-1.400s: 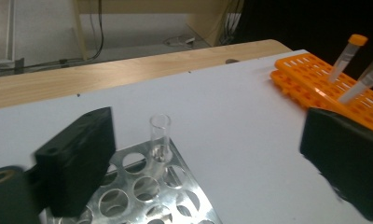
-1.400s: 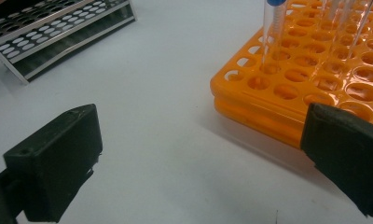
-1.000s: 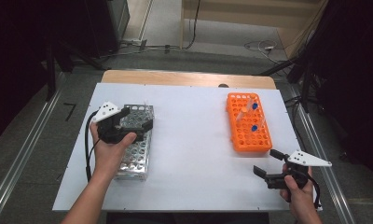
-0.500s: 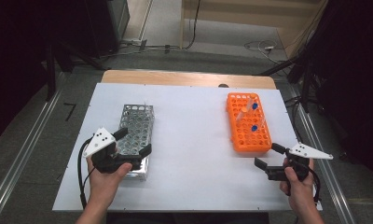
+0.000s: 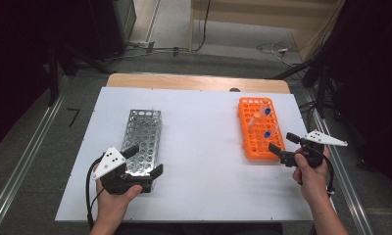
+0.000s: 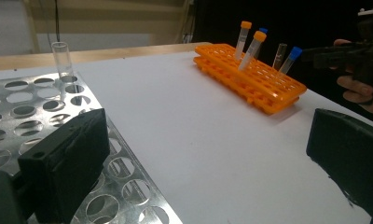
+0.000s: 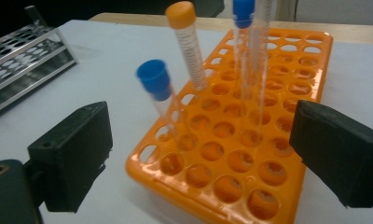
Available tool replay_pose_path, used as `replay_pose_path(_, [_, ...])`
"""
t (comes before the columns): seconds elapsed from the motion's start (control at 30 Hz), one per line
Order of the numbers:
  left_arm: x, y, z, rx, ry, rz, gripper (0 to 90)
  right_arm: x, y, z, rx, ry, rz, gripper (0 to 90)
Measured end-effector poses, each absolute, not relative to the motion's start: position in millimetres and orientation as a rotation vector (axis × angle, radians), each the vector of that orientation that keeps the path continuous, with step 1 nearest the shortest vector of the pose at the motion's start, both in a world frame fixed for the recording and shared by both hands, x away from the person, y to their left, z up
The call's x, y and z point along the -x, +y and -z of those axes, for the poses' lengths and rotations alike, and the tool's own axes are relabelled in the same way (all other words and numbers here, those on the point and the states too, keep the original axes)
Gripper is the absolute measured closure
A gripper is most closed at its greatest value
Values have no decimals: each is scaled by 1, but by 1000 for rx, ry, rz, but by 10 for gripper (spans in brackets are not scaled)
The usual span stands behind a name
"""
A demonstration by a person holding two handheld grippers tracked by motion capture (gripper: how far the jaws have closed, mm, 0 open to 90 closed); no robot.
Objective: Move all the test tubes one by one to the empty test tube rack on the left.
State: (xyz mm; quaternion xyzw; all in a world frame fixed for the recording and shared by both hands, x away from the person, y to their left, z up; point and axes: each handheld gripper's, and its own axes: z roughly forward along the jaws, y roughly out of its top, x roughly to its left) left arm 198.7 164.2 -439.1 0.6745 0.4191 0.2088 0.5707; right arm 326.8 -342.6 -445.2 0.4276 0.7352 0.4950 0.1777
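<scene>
An orange tube rack [image 5: 259, 128] lies at the right of the white table; it holds tubes with blue caps [image 7: 154, 81] and an orange cap [image 7: 184, 28]. My right gripper [image 5: 281, 142] is at its near right corner, open. Its jaws have just been closing a little, with nothing pressed between them [image 7: 201, 158]. At the left, a metal rack [image 5: 142, 132] carries one clear uncapped tube [image 6: 62, 58] at its far end. My left gripper [image 5: 145, 160] hangs open over the rack's near end, holding nothing [image 6: 205, 158].
The white table top [image 5: 199, 147] has bare room between the two racks. A wooden strip [image 5: 194, 82] runs along its far edge. The person's other hand [image 6: 357, 88] appears beyond the orange rack [image 6: 250, 79] in the left gripper view.
The left gripper drew back along the metal rack from its far part to its near end. The right gripper moved forward to the orange rack's near right corner.
</scene>
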Motion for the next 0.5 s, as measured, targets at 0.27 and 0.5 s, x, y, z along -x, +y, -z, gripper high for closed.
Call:
replay_pose_path(0.27, [-199, 165, 440, -1586, 989, -484, 0, -348, -344, 449, -1318, 2034, -1354, 226])
replay_pose_path(0.5, [-200, 164, 441, -1587, 991, -475, 0, -362, -340, 461, -1389, 2033, -1275, 429])
